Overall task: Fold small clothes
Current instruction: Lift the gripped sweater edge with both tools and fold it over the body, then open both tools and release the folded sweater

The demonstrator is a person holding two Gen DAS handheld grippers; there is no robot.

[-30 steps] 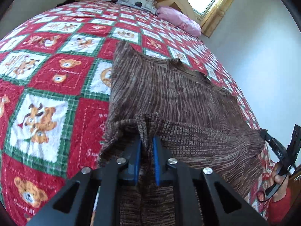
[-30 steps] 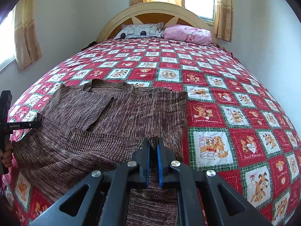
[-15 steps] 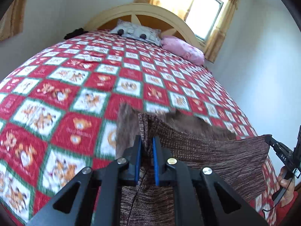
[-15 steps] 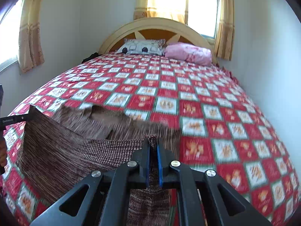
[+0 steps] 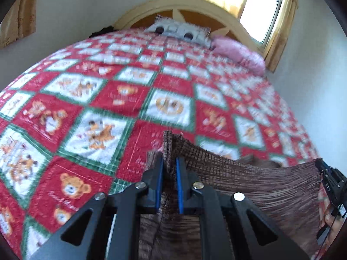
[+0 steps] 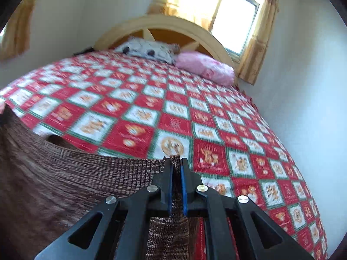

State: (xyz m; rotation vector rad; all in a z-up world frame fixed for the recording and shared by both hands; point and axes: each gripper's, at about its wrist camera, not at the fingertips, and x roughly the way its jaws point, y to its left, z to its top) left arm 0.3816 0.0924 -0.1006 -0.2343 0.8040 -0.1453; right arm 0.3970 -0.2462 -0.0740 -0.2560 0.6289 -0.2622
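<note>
We note both tools, L tool (image 5: 169, 162) & R tool (image 6: 176, 162), clamped on brown knit garment (image 5: 249, 177), now lifted off bed (image 5: 130, 99) vs 1 s ago; fold-over underway

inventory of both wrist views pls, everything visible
brown knit garment: 1, brown, held up over the bed's near end, stretched between both grippers
quilt: 1, red, white and green bear squares, covers the bed
grey pillow: 1, by the headboard
pink pillow: 1, right of the grey one
headboard: 1, cream, arched
window: 1, yellow curtains
left gripper: fingers shut on the garment
right gripper: same
</note>
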